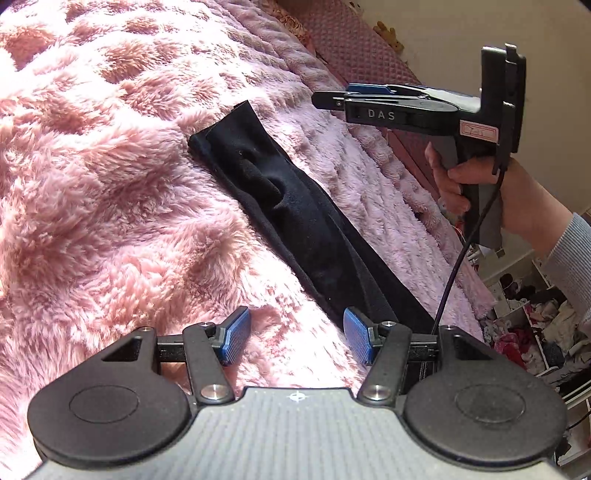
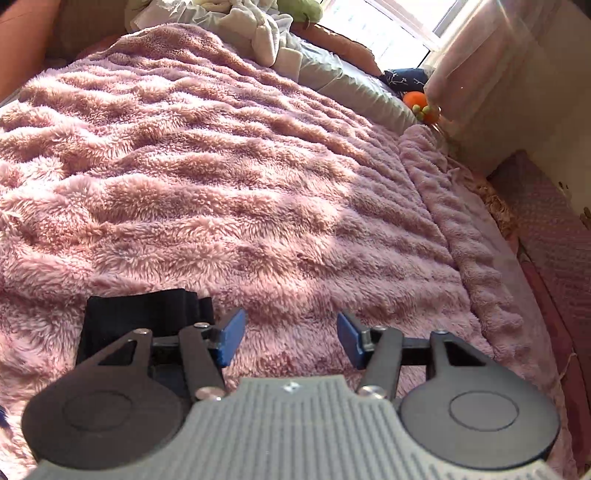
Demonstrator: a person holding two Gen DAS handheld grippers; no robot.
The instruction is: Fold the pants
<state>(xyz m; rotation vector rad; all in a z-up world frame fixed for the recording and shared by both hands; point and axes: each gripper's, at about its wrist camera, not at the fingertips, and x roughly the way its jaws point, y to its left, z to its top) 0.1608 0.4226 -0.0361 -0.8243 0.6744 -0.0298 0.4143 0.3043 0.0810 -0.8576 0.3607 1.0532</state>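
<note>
Pink fleece blanket (image 2: 240, 177) covers the whole bed, its pile rumpled into ridges under sunlight from a window at the head end, where pillows and loose laundry (image 2: 266, 33) are heaped. Along the bed's right-hand edge a paler strip of blanket hangs toward a quilted side panel, and beyond the foot corner a cluttered shelf of clothes (image 1: 532, 321) can be seen.

Black pants (image 1: 295, 214) lie near that right edge as a long, narrow band, apparently already doubled leg over leg, so the remaining work looks to be folding end to end. One end lies farther up the bed; the other runs down beside the left gripper.

Held low over the blanket, the left gripper (image 1: 295, 338) has its jaws spread wide and empty, the right blue pad (image 1: 356, 339) just beside or overlapping the near end of the pants, a position that suits taking hold of that end.

Gripped by a person's hand (image 1: 454, 184) in a grey sleeve, the right gripper (image 2: 291, 338) hovers above the far end of the pants, jaws parted with nothing between them; the cloth shows just left of its fingers, probably the next place to grasp.
</note>
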